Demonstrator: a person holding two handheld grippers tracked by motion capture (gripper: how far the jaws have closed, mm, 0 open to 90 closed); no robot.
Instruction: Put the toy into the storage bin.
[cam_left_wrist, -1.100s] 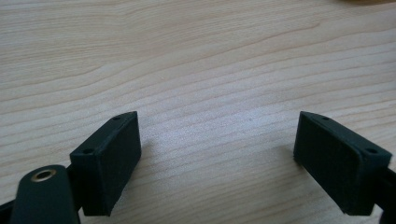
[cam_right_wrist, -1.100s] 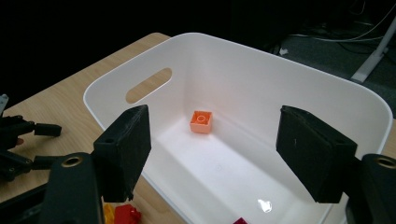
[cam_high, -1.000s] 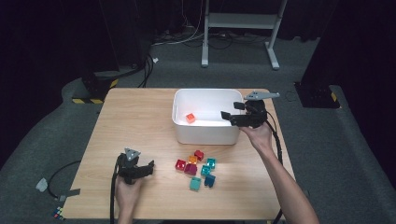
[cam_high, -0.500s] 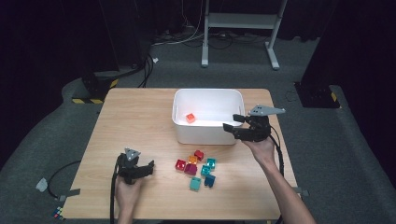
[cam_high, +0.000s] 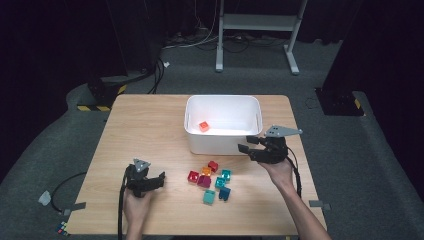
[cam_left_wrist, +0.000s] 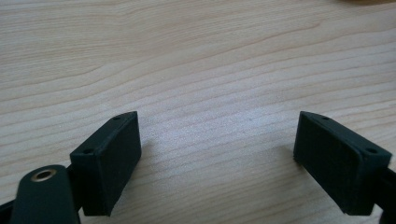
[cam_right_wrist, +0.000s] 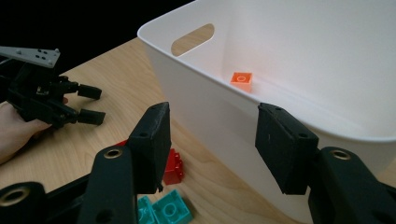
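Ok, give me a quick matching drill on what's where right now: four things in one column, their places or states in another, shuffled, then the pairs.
Things:
1. orange brick
2. left gripper
3. right gripper
4. dark blue brick

Places or states:
A. on the table among the loose bricks
B. by the white bin's front corner, jaws apart, nothing between them
C. inside the white bin
D. low over bare wood, jaws wide open

Pairs: 1-C, 2-D, 3-B, 4-A

One brick in bin; pile before it
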